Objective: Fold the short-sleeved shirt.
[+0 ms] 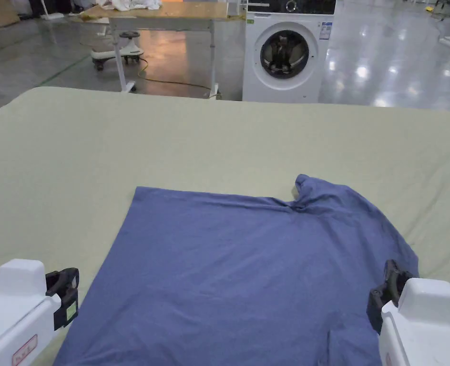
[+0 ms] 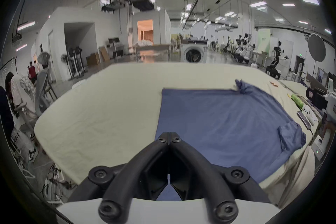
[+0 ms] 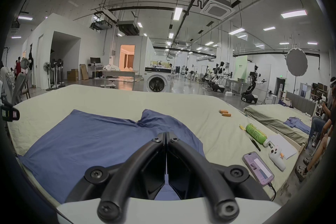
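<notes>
I see the blue short-sleeved shirt (image 1: pixel 248 267) lying flat on the pale green sheet (image 1: pixel 219 138), between my two tongs and ahead of them. My left gripper (image 2: pixel 169 135) has its jaws together with nothing in them, just beside the shirt's left edge. My right gripper (image 3: pixel 165 135) is also closed and empty, over the shirt's right part.

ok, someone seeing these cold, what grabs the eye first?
The blue shirt, spread on the pale green bed sheet, its far right sleeve bunched up. Next, the white washing machine on the floor beyond the bed. Then the left gripper and right gripper, low at the shirt's near corners, jaws together and empty.
</notes>
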A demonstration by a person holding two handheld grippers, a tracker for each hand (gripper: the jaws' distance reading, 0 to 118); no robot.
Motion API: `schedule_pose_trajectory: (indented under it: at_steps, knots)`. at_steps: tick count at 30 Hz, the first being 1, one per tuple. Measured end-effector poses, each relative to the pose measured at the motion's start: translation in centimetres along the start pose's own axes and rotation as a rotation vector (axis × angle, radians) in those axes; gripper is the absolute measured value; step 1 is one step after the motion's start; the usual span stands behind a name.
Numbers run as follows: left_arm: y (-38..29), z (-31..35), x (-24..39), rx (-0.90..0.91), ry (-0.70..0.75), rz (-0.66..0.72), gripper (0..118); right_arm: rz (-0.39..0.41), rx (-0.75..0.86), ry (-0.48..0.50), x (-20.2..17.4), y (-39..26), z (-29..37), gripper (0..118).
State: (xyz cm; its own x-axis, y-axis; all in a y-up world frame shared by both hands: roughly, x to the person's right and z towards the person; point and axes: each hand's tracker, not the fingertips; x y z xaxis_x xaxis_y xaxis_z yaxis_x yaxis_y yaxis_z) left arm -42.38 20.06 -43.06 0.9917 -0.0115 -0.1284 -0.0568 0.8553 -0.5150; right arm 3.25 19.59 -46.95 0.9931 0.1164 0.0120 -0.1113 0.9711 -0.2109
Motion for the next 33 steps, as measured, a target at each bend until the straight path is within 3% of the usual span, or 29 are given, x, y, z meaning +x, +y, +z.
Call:
schedule_pose_trajectory:
  at_steps: [6,11,13,15,16,18,26,28,30,33]
  knots:
    - [-2.7,-0.2,-3.9,-0.190,-0.021,0.034,0,0.000,-0.034,0.013,0.0,-0.6,-0.6,0]
    - [-4.1,-0.9,-3.5,-0.378,-0.063,0.064,0,0.002,-0.066,0.027,-0.2,-1.1,-0.7,0]
    - [-4.3,-1.2,-2.6,-0.414,-0.058,0.073,16,0.008,-0.074,0.031,-0.2,-1.3,-0.7,0]
    - [-4.7,-2.1,-2.4,-0.458,-0.042,0.094,45,0.011,-0.084,0.030,-0.1,-1.6,-0.7,0]
    - [-4.8,-2.3,-2.2,-0.476,-0.028,0.102,54,0.011,-0.090,0.029,0.0,-1.7,-0.7,0]
    - [-5.0,-3.4,-1.9,-0.494,-0.002,0.099,56,0.012,-0.102,0.024,0.2,-1.9,-0.8,0]
    - [-5.5,-5.1,0.2,-0.558,0.052,0.028,53,0.021,-0.148,-0.002,1.9,-3.1,-0.5,0]
    - [-5.4,-4.6,0.4,-0.556,-0.006,0.003,37,0.019,-0.165,-0.011,2.6,-3.4,-0.3,0]
    - [-5.2,-4.5,0.6,-0.553,-0.056,0.032,6,0.021,-0.188,-0.022,3.5,-3.7,-0.2,0]
    - [-5.2,-4.4,0.5,-0.555,-0.039,0.016,2,0.034,-0.249,-0.033,5.4,-4.1,0.1,0]
